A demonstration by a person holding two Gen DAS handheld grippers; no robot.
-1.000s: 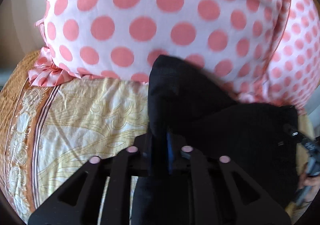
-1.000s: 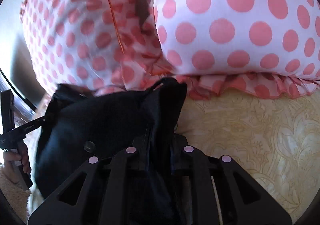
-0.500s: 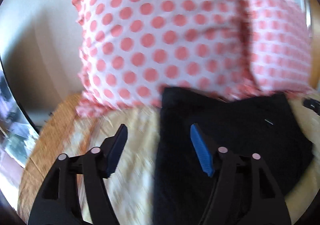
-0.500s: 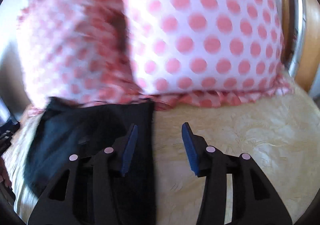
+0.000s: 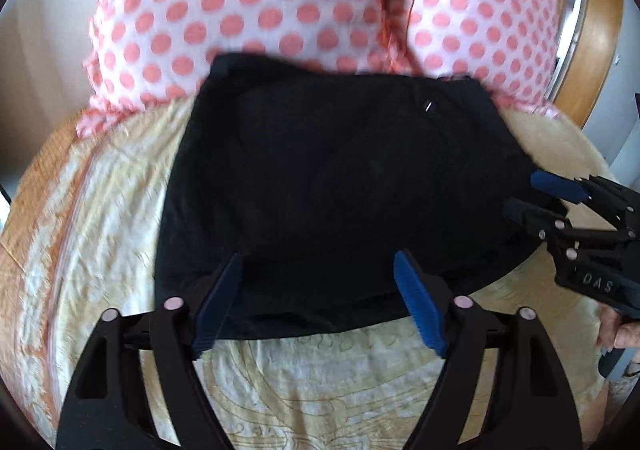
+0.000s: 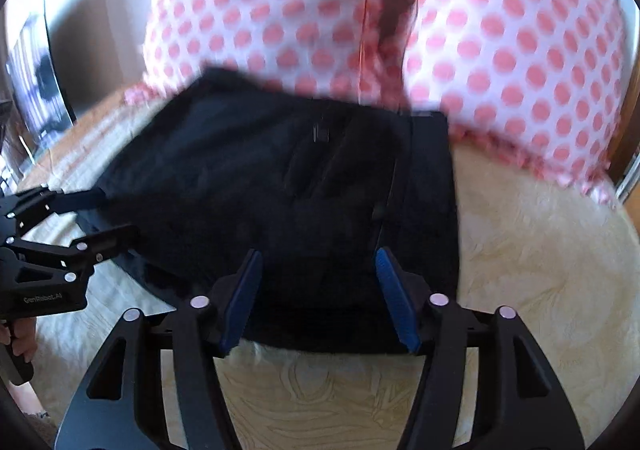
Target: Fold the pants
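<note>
The black pants [image 5: 344, 186] lie folded into a flat rectangle on the cream patterned bed cover, their far edge against the pillows; they also show in the right wrist view [image 6: 296, 202]. My left gripper [image 5: 318, 270] is open and empty, held above the pants' near edge. My right gripper [image 6: 318, 270] is open and empty, above the near right part of the pants. The right gripper shows in the left wrist view [image 5: 528, 194] at the pants' right edge. The left gripper shows in the right wrist view [image 6: 108, 214] at their left edge.
Two white pillows with pink dots [image 5: 248, 10] [image 6: 520, 50] stand behind the pants. The cream and orange bed cover [image 5: 320, 390] spreads in front and to both sides. A wooden bed frame [image 5: 600, 50] curves at the far right. A dark screen [image 6: 44, 82] stands at the left.
Both grippers were shut on the pants' top corners; they opened, let go and drew back. The pants now lie flat on the bed.
</note>
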